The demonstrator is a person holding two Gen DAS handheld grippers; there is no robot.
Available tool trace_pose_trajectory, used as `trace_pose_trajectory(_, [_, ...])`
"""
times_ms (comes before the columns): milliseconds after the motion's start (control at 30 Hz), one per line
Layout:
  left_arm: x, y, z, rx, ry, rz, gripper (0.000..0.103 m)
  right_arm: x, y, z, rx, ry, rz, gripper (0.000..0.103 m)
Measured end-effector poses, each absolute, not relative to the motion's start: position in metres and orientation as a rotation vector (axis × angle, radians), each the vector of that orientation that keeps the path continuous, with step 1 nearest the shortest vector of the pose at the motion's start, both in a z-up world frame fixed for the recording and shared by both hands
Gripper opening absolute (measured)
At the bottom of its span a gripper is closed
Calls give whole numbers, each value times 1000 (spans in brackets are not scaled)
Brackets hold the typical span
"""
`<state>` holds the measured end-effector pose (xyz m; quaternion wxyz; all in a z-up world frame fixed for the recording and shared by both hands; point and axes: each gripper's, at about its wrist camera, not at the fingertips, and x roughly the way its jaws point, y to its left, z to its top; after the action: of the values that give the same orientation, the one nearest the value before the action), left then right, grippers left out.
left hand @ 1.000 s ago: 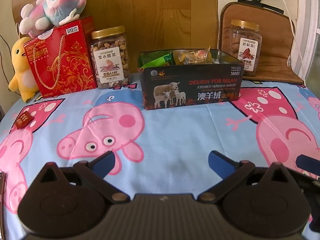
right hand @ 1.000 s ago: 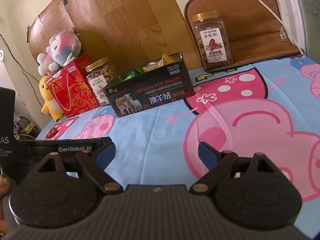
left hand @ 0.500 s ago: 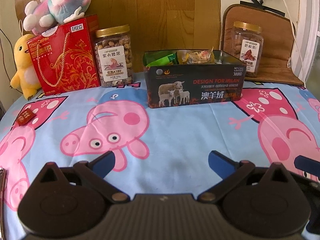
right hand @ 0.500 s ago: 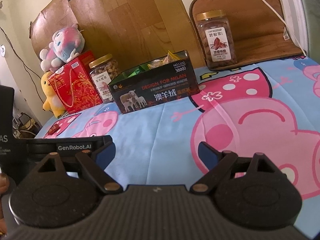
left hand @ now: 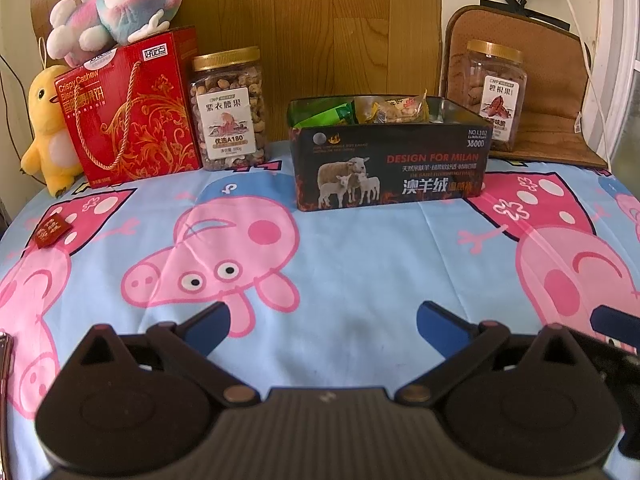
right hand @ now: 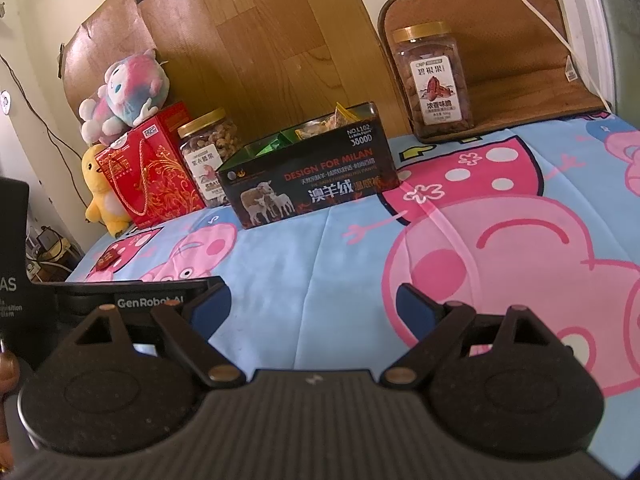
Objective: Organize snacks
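Several wrapped snacks (left hand: 394,109) already in black tin (left hand: 390,168) near table's back edge; one red packet (left hand: 51,231) left by left edge. I hold left gripper (left hand: 322,316) and right gripper (right hand: 314,300) spread, empty.

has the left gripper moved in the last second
Yes. The left gripper has tilted or drifted slightly: the black tin and the background sit a little lower in its view.

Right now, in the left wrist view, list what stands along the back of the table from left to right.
Yellow duck plush → red gift box, with the pink and blue plush on top → cashew jar → dark snack tin → pecan jar.
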<state>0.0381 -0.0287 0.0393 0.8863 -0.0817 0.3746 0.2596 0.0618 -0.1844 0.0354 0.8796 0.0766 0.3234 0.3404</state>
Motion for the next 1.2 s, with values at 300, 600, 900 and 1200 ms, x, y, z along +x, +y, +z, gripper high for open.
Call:
trace_pose_trajectory(300, [38,-30,39,-166,777,541,103,62,-185,35,161,672,708,92])
trace_pose_trajectory(600, [38,-32,44,-162,763,540,103,62,-186,39,160,660,708,92])
trace_pose_trajectory(900, [37,-34,46,-159,752,547,103,60,-187,39,159,652,703,92])
trace_pose_trajectory(1200, [37,-35,48,-171,742,516,103,60,-189,41,161,646,702,92])
